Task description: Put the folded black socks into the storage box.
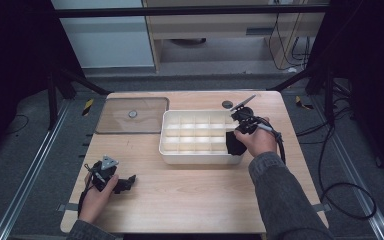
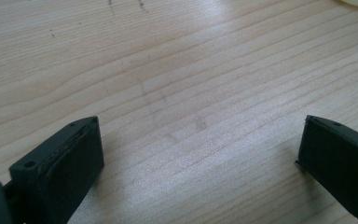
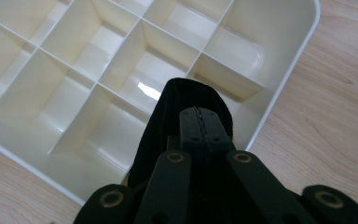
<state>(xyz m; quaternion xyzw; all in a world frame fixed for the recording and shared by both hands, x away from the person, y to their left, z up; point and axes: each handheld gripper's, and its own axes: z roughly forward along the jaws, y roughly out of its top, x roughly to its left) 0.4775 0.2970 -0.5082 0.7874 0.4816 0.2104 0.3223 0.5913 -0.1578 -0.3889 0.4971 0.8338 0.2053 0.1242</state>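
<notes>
The left claw [image 1: 128, 181] is held low on the wood table [image 2: 182, 79], jaws wide apart, w/ nothing btwn them. It is kept well apart from the white box [image 1: 196, 156]. Farther off, the right claw [image 3: 200, 122] is clamped tight on a black cloth [image 3: 154, 135], jaws together w/ the cloth draped round them. The cloth is held over the box's near right corner, just above its small square slots. Beyond the box a clear lid [image 1: 130, 116] is laid flat, and a small dark disc [image 1: 227, 104] is seen near the right claw.
</notes>
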